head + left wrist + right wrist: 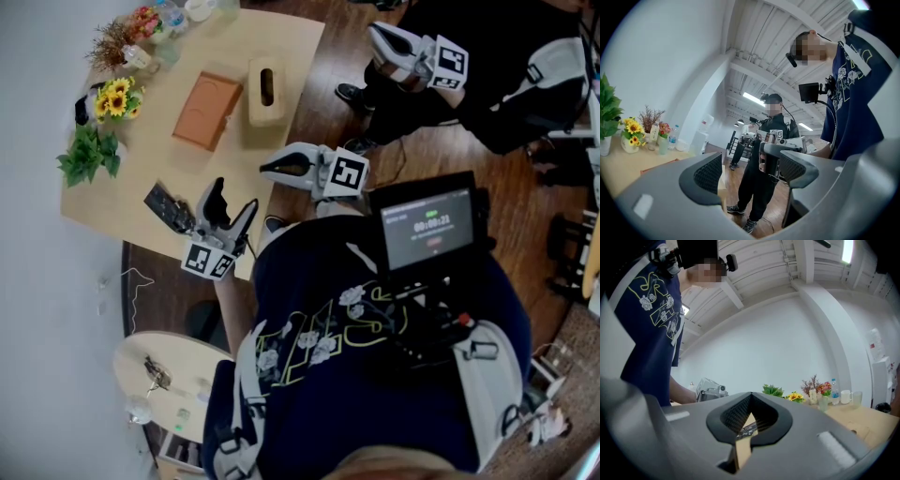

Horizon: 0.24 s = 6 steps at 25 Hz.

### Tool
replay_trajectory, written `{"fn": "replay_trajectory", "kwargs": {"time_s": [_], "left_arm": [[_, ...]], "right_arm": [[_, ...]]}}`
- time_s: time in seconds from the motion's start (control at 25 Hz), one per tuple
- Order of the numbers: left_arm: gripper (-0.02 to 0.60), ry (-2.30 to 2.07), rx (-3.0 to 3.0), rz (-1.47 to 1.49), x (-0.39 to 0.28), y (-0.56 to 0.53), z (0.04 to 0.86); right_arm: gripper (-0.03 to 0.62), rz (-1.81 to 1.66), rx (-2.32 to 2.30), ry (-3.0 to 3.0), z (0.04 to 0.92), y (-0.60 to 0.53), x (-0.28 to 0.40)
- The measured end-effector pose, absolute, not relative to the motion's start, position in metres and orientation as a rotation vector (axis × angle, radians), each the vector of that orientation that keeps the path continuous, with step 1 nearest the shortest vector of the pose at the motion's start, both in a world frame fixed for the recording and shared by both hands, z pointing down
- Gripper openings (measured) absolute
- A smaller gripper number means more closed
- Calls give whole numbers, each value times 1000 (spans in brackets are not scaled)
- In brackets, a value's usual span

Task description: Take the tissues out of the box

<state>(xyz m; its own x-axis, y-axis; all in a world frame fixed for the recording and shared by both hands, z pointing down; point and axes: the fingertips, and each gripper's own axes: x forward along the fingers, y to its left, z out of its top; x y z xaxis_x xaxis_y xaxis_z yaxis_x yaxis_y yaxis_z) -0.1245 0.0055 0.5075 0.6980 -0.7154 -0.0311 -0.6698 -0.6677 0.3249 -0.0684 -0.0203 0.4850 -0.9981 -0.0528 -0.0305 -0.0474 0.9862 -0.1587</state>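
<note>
One light wooden table [141, 164] carries the wooden tissue box [266, 91] just beside an orange-brown board [207, 110], well apart from both tongs: left gripper [232, 197] jaws apart, nothing between, right gripper [266, 171] jaws shut together, empty.

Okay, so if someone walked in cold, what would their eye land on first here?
Probably the two tools held by the near edge of the table: the left tongs gaping open, the right tongs shut on nothing. Then the tissue box, standing untouched further up the tabletop, with sunflowers along the wall side. A second person in black stands on the floor beside the table.
</note>
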Motion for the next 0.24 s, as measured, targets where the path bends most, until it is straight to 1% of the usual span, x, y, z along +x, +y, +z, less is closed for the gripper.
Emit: {"fn": "replay_trajectory", "kwargs": {"time_s": [0.24], "left_arm": [[373,-1087,2627,-220,-122,6,506]], "right_arm": [[0,-245,-77,3095,486,-19,-67]]}}
